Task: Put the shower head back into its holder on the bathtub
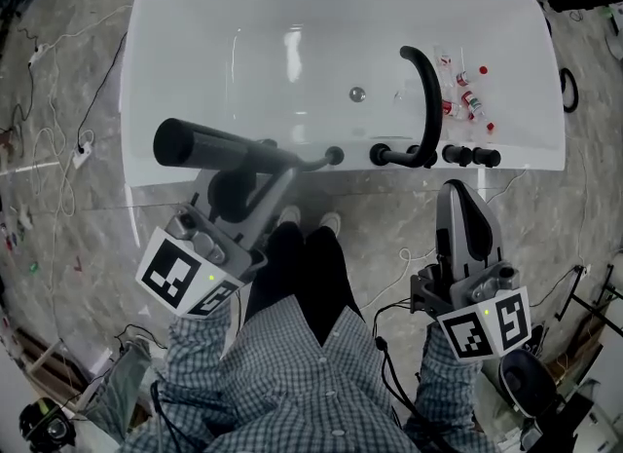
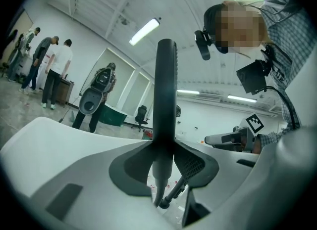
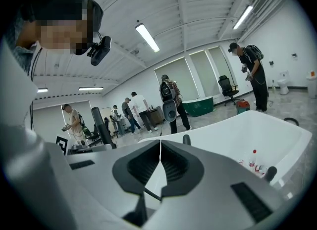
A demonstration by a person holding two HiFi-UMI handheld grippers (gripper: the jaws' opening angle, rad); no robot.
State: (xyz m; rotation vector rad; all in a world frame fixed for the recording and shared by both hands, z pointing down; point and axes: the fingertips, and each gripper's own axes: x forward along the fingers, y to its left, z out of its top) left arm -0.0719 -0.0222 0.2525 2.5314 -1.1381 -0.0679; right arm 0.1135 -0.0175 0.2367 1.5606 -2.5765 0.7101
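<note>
The left tool (image 1: 267, 174) is pinching the black shower head (image 1: 200, 144) by its handle, above the near rim of the white bathtub (image 1: 146, 71). The thick end points to the left and the thin end reaches toward the black tap (image 1: 425, 91). The right tool (image 1: 461, 193) has its jaws pressed together with nothing between them, and it hangs just before the rim near the tap. Small bottles (image 1: 467, 95) lie inside the bathtub.

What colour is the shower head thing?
The long handheld shower head is black, seen best in the head view.
</note>
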